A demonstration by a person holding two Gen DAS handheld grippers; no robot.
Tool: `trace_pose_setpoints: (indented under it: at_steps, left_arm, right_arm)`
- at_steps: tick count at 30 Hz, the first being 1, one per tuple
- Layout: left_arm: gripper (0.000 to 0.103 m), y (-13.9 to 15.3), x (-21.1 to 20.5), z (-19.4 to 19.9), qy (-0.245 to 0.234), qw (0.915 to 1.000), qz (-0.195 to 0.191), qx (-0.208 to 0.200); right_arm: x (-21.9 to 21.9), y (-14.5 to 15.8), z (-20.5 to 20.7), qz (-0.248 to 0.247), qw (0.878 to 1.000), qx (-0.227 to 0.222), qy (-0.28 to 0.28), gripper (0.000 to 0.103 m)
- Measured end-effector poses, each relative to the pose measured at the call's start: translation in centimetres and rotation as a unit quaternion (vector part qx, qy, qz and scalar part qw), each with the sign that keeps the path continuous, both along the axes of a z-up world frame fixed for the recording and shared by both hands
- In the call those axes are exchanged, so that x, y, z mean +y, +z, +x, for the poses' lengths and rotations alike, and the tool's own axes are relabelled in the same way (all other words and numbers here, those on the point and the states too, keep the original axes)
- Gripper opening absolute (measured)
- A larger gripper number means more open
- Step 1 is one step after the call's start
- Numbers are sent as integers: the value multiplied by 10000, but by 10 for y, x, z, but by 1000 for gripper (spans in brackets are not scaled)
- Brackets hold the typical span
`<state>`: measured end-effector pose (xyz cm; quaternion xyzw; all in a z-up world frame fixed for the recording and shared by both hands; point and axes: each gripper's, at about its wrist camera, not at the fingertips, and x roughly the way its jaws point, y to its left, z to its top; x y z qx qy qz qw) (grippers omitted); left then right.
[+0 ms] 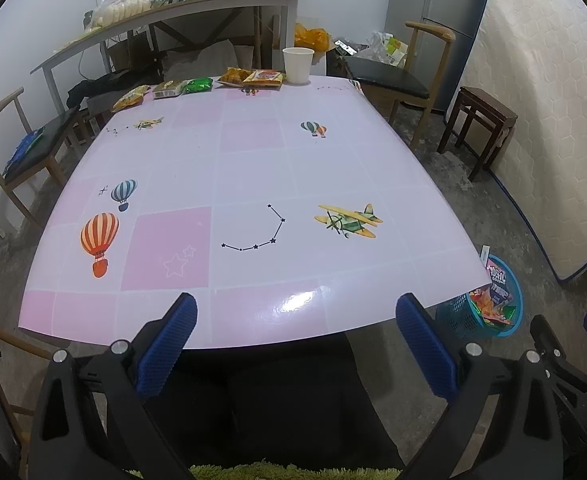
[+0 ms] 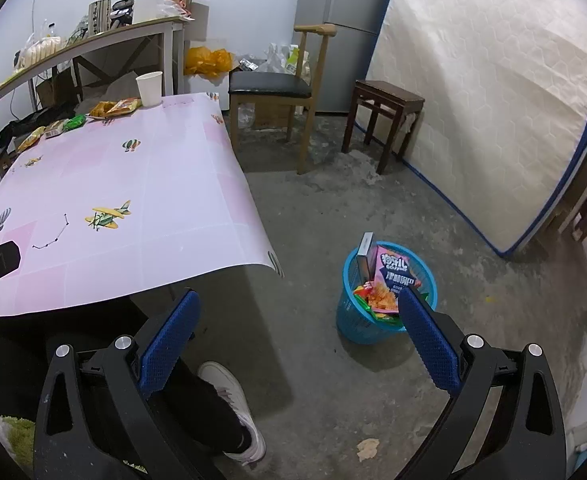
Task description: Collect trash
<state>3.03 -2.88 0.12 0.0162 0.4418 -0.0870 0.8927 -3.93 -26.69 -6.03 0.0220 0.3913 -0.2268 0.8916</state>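
Trash wrappers lie in a loose row along the far edge of the tabletop point(image 1: 253, 168): a yellow packet point(image 1: 130, 98) at the far left, then a pale packet point(image 1: 168, 89), a green packet point(image 1: 198, 85) and a pair of orange snack bags point(image 1: 251, 77) just beside a white paper cup point(image 1: 298, 64). I judge they sit there simply as leftovers from eating, all well away from my near edge, so I will have to reach across for them.

My left tool point(image 1: 295, 336) hangs over the near edge with its blue pads spread wide and nothing between them. My right tool point(image 2: 299, 338) is just as wide apart and empty, held out to the right of the tabletop and aimed down at the blue basket point(image 2: 353, 320) on the floor. That basket stands near the tabletop's right near corner, I think so that I can drop things in with a short swing.

It already holds a pink snack bag point(image 2: 393, 274) with large Chinese characters I cannot read with confidence, a slim box point(image 2: 364, 258) standing on end, and orange and green wrappers. The print on the far packets is too small to make out.
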Motion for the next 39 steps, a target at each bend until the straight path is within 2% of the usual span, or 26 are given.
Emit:
trace_pose_setpoints:
  at_steps: [39]
  left_arm:
    - [98,-1,1,-1,-7,10000,7,6]
  right_arm:
    - [4,1,3,13,10000,10,14,95]
